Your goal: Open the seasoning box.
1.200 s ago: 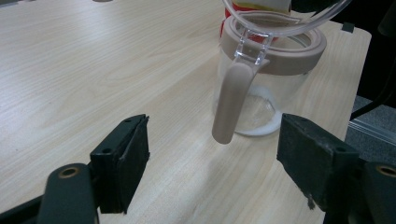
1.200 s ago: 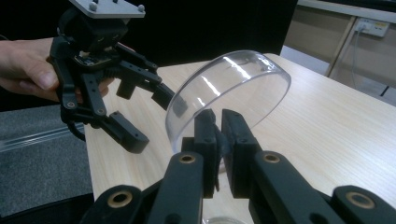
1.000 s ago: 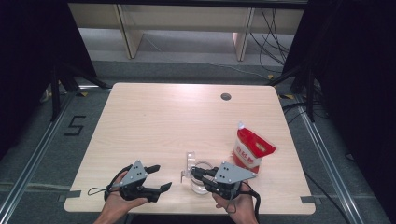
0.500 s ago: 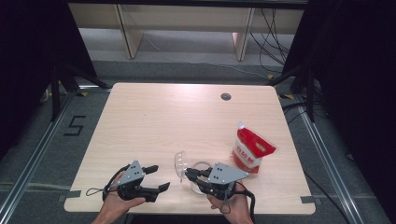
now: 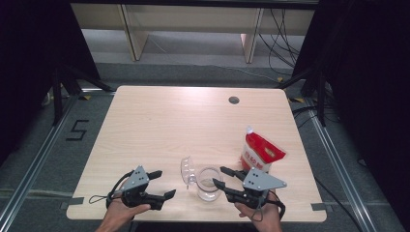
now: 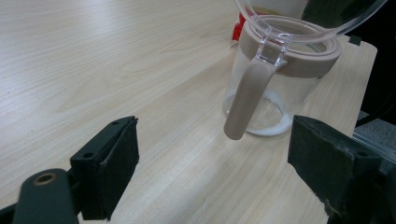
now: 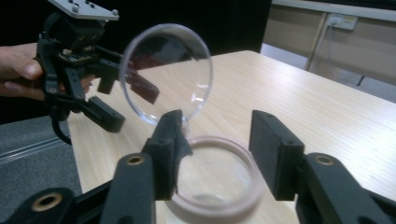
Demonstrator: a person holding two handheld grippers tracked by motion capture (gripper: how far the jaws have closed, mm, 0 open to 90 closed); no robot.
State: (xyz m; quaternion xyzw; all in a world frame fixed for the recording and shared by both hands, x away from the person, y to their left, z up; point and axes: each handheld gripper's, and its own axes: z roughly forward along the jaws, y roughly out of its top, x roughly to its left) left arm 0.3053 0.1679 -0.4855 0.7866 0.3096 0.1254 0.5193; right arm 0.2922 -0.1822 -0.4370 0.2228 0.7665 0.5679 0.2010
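Note:
A clear jar with a beige rim and beige handle stands near the table's front edge. Its clear hinged lid is flipped up, leaning left. My right gripper sits just right of the jar. Its jaws have just been opening and now stand apart with nothing gripped; the rim lies beyond them in the right gripper view. My left gripper rests left of the jar, pointing at the handle. Its jaws have just opened wider, with nothing between them.
A red and white bag stands behind my right gripper, close to the jar. The wooden table has a round cable hole at the back. Metal floor rails and dark curtains flank the table.
My right gripper has pulled back to the right from the jar and its jaws have spread apart. The lid stays flipped up. My left hand has kept its place.

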